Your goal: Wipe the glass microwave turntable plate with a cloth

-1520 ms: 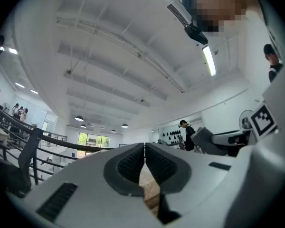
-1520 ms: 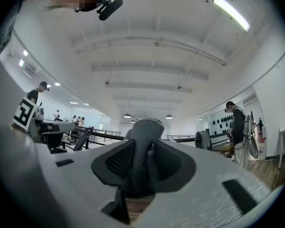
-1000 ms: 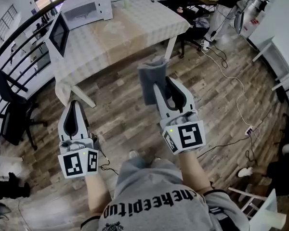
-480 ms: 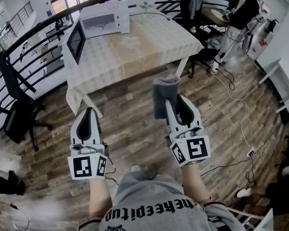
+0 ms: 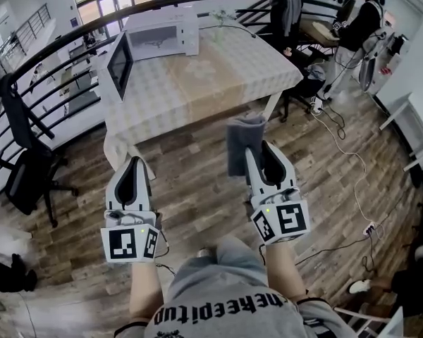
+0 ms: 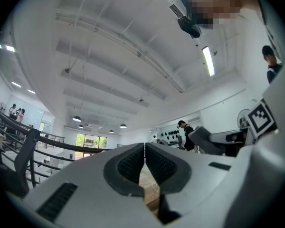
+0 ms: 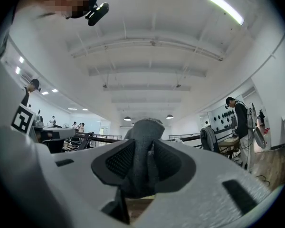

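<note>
At eleven o'clock on the pale checked table (image 5: 250,55), the white microwave oven (image 5: 162,32) is standing with its door open. Its cavity is showing too small to read, and the glass turntable plate is proving hard to make out. The right gripper (image 5: 257,146) is pinching a folded grey cloth (image 5: 241,141) that is sticking out toward twelve o'clock. At seven o'clock, the left gripper (image 5: 130,163) is keeping its jaws pressed together on nothing.

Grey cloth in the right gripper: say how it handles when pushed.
Probably soft: the grey fabric cloth bunches between the right gripper's shut jaws. Likely light, yet thick enough to hold shape: its free end stands above them.
</note>
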